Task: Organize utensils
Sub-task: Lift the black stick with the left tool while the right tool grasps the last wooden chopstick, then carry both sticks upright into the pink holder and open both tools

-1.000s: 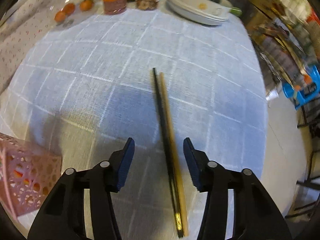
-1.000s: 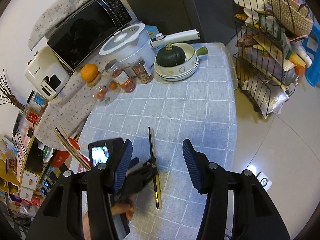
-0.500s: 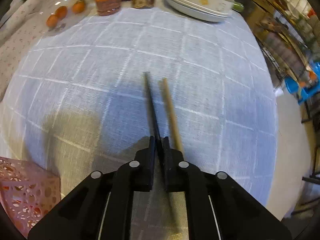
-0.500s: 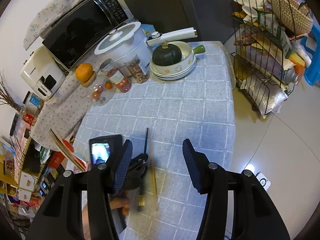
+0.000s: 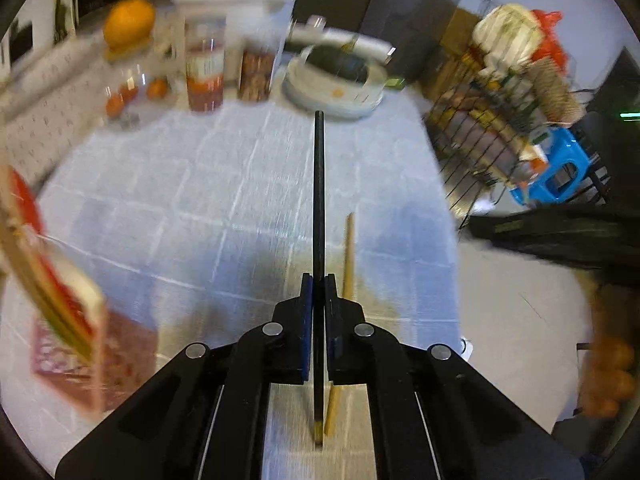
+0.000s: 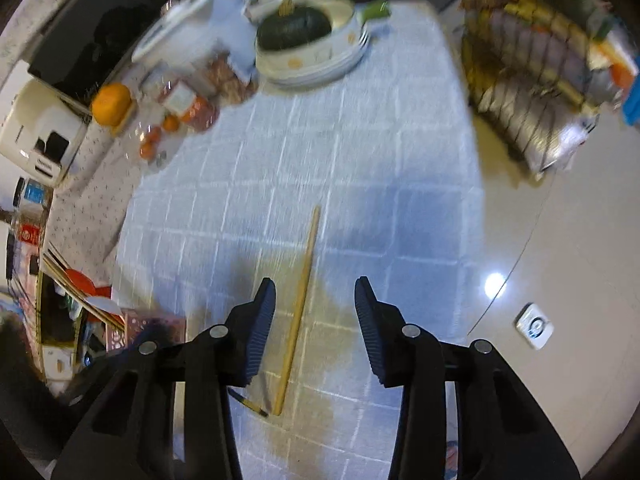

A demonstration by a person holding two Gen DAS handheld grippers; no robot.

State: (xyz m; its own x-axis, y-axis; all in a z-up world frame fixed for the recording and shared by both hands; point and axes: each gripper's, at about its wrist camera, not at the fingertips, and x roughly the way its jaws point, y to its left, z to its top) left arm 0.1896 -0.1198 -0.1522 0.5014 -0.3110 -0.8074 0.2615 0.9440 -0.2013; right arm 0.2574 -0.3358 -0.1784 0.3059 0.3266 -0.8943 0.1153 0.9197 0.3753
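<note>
1. The left gripper (image 5: 319, 280) has its fingers (image 5: 306, 300) clamped tight on the black chopstick (image 5: 319, 200), which is off the tabletop (image 5: 200, 200) and runs straight forward out past the fingertips.
2. The black chopstick's far tip points toward the stack of white plates (image 5: 332, 96) at the far end of the tabletop, and its near end sticks out behind the fingers.
3. Just right of the black chopstick, the wooden chopstick (image 5: 349, 256) lies flat on the checked cloth, apart from the left gripper.
4. From the right wrist view, the right gripper (image 6: 316, 312) sits above that wooden chopstick (image 6: 302, 292), its fingers (image 6: 262, 320) parted and having just been narrowing, with the stick lying on the cloth in the gap between them and neither pad touching it.
5. The wooden chopstick runs lengthwise away toward the plates (image 6: 316, 64), which carry a dark green squash (image 6: 294, 30).
6. Left of the black chopstick, at the tabletop's near left corner, stands a pink perforated basket (image 5: 96, 352); the view there is blurred.
7. Jars (image 5: 204, 76) and an orange (image 5: 129, 26) stand left of the plates.
</note>
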